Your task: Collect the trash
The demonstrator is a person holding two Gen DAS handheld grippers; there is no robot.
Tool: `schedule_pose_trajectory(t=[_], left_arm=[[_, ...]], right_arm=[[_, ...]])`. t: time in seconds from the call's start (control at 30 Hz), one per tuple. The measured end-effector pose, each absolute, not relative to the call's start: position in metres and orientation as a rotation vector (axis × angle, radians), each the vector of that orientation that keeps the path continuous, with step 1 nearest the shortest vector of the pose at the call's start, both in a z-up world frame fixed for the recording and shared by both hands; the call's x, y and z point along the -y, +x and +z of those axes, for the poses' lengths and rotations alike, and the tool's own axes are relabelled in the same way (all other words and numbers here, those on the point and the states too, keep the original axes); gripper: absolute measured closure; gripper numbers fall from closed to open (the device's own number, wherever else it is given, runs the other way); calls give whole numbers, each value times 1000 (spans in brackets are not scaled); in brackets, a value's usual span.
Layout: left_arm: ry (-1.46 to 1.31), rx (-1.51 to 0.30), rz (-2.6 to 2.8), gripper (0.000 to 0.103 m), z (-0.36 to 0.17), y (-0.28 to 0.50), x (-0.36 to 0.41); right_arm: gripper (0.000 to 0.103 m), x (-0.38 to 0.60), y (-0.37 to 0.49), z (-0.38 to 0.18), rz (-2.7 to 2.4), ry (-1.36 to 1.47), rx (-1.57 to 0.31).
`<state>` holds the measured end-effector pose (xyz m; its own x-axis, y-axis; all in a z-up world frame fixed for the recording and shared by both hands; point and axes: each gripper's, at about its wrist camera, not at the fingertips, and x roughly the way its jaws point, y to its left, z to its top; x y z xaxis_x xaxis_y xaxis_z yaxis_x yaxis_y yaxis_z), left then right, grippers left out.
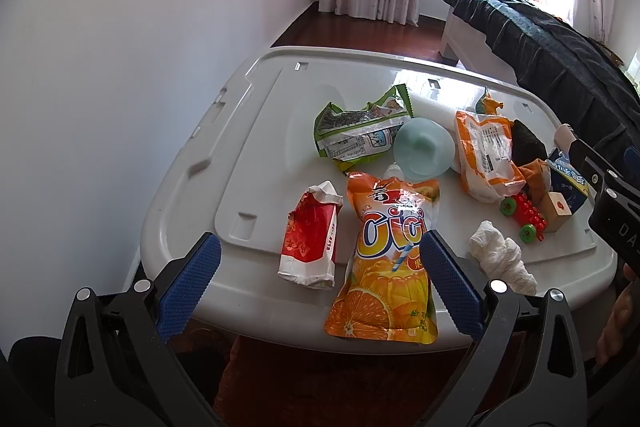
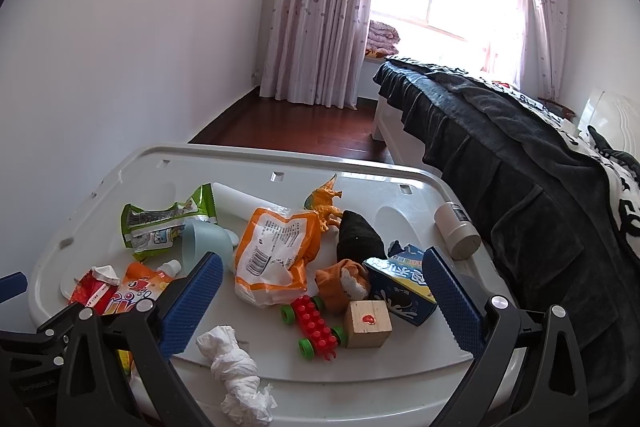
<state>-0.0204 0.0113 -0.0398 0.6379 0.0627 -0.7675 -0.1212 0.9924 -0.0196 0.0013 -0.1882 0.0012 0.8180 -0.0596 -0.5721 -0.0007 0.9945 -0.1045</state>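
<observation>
A: Orange juice pouch (image 1: 384, 259) lies flat at the lid's (image 1: 192, 195) near edge, its lower end overhanging; my left gripper (image 1: 320, 267) hovers above it, fingers spread wide, holding nothing.

B: Step in hand?

A: Approach, I judge. No trash is yet lifted. Next I must lower and close on the pouch without snagging the red wrapper (image 1: 310, 247) just beside it.

B: And the right gripper (image 2: 322, 291)?

A: Also wide and empty, over toys: brick car (image 2: 314, 325), wooden cube (image 2: 367, 323). The tissue (image 2: 236, 371), green wrapper (image 2: 168, 223) and orange bag (image 2: 272, 259) lie mixed among them, so no receptacle shows.
</observation>
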Motion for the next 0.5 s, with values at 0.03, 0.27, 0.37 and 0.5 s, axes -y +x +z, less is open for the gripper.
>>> schedule_pose_trajectory(t=[0.03,0.27,0.37,0.5], left_arm=[[-72,-873,105,6,-40,-20,-11],[-72,-873,105,6,-40,-20,-11],[-72,-873,104,6,-40,-20,-11],[-71,-872,105,6,-40,-20,-11]], right_arm=[[5,188,1,1,-32,-102,-612],[5,189,1,1,-31,-101,-612],[5,189,1,1,-31,-100,-612],[5,189,1,1,-31,-100,-611]])
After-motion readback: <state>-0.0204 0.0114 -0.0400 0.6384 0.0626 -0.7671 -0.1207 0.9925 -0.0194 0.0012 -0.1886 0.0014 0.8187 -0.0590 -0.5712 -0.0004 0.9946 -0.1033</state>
